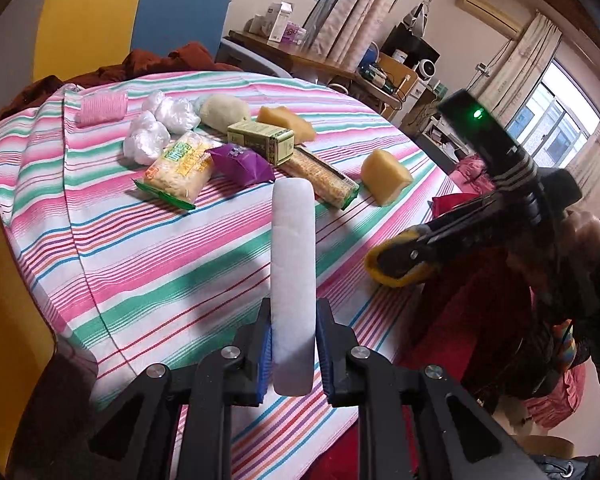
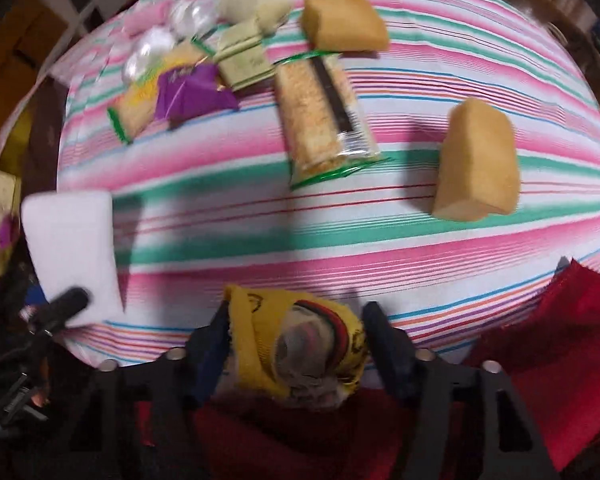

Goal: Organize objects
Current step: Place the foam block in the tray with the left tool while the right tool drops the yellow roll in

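My left gripper (image 1: 294, 344) is shut on a flat white sponge (image 1: 293, 280), held on edge above the near part of the striped table; the same white sponge (image 2: 72, 248) shows at the left of the right wrist view. My right gripper (image 2: 296, 340) is shut on a rolled yellow sock (image 2: 300, 344) at the table's near edge; the yellow sock (image 1: 396, 258) also shows right of the white sponge. On the cloth lie two tan sponges (image 2: 476, 164) (image 2: 344, 22), a long cracker pack (image 2: 324, 116), a purple packet (image 2: 192, 94), a green box (image 1: 260, 140) and a noodle pack (image 1: 178, 170).
The striped tablecloth (image 1: 148, 264) covers a round table. At its far side sit a pink roll (image 1: 102, 108), white plastic bundles (image 1: 156, 124) and a pale lump (image 1: 224, 110). Red cloth (image 2: 560, 344) hangs at the near right. A cluttered desk (image 1: 320, 62) stands behind.
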Motion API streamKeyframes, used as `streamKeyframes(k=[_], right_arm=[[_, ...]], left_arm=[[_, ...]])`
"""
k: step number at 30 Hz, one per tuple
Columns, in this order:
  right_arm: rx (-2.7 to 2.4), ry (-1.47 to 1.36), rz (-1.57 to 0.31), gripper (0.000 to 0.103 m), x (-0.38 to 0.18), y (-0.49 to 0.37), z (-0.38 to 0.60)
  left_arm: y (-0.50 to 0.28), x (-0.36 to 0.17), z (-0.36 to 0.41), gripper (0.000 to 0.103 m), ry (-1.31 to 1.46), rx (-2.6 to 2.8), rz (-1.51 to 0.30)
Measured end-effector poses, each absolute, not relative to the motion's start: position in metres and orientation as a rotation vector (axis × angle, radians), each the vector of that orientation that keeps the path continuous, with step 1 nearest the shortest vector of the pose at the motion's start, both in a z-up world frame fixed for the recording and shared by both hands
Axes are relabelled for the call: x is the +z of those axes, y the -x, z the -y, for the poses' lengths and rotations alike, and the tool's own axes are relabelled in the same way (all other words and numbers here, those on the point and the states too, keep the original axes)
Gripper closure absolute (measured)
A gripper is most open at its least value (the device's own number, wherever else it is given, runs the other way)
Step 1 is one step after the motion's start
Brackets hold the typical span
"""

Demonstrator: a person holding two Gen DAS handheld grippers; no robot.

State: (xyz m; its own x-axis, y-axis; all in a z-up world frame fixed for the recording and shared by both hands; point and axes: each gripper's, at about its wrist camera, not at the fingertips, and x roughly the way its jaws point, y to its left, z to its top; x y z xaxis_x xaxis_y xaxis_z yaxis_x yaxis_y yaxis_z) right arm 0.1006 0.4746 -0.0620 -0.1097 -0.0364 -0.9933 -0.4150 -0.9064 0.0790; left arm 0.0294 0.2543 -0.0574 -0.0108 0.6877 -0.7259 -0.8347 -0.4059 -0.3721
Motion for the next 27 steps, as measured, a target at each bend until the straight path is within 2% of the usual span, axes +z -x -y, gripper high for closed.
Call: streamKeyframes(k=[5, 13, 18, 27], right_arm=[[2.176, 1.826, -0.477, 0.053, -0.053, -0.112, -0.472], [2.427, 1.583, -0.46, 0.054, 0.004, -0.114, -0.454], [2.592, 1.494, -0.476, 0.054, 0.032, -0.066, -0.413], [2.842, 1.468, -0.51, 0.054, 0.053, -0.002, -0.326]], left_arm=[[-0.029, -0.045, -0.246, 0.085, 1.044, 1.704, -0.164], [-0.023, -0.012, -0.214, 0.085, 0.975, 1.798, -0.085], [-0.01, 0.008, -0.172, 0.085, 0.95, 1.918, -0.003], [0.015, 0.008, -0.065, 0.085, 1.005, 2.216, 0.134]])
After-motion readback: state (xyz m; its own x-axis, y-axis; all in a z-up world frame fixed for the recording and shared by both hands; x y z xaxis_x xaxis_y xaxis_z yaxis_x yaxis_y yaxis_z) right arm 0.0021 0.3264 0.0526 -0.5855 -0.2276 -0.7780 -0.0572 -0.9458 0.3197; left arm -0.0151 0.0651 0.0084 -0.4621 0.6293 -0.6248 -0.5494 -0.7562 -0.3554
